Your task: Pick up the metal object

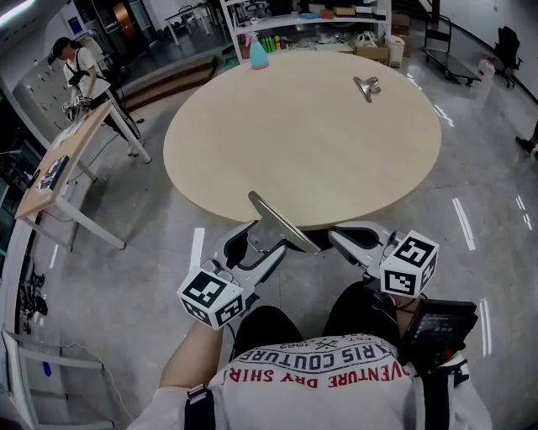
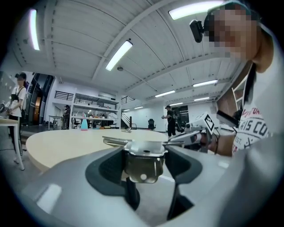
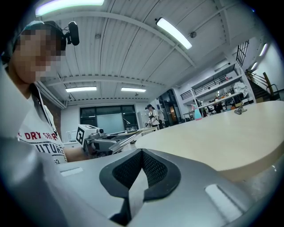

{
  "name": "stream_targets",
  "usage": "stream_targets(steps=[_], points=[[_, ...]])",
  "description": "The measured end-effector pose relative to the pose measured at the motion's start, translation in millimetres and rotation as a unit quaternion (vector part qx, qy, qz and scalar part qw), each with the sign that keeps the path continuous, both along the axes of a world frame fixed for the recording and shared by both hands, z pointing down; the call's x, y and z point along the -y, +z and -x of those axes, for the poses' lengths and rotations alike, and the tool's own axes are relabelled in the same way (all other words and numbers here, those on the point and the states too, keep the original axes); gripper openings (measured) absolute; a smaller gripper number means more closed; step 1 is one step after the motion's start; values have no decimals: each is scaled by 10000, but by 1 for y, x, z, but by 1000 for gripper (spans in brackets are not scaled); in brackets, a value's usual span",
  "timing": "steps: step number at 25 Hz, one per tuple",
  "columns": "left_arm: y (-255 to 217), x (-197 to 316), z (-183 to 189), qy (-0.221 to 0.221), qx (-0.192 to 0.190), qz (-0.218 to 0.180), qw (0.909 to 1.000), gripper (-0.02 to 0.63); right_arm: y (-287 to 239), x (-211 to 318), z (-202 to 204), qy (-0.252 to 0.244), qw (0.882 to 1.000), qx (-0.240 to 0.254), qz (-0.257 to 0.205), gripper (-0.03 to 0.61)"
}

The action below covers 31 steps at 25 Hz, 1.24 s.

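My left gripper (image 1: 271,249) is shut on a shiny metal clip (image 1: 282,222), held in the air just off the near edge of the round table (image 1: 252,143). In the left gripper view the clip's body (image 2: 142,163) sits pinched between the dark pads, with its flat handles sticking forward. My right gripper (image 1: 343,238) hovers beside it on the right, its pads (image 3: 151,168) pressed together on nothing. A second, smaller metal clip (image 1: 367,86) lies on the far right part of the tabletop, far from both grippers.
A light blue bottle (image 1: 258,53) stands at the table's far edge. A wooden bench (image 1: 63,159) with a person beside it is off to the left. Shelves with clutter (image 1: 319,21) stand behind the table. Grey floor surrounds it.
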<state>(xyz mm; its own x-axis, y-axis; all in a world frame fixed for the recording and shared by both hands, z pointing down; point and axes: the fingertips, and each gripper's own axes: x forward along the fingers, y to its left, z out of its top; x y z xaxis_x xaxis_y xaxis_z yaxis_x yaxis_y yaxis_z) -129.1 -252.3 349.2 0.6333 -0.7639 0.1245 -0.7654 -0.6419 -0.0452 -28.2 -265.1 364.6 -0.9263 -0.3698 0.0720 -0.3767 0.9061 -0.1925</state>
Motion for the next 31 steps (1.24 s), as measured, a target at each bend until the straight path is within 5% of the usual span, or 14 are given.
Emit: stream_targets(steps=[31], points=[[-10, 2, -3, 36, -9, -37, 10000, 278, -10, -3, 6, -55, 9997, -124, -226, 2]])
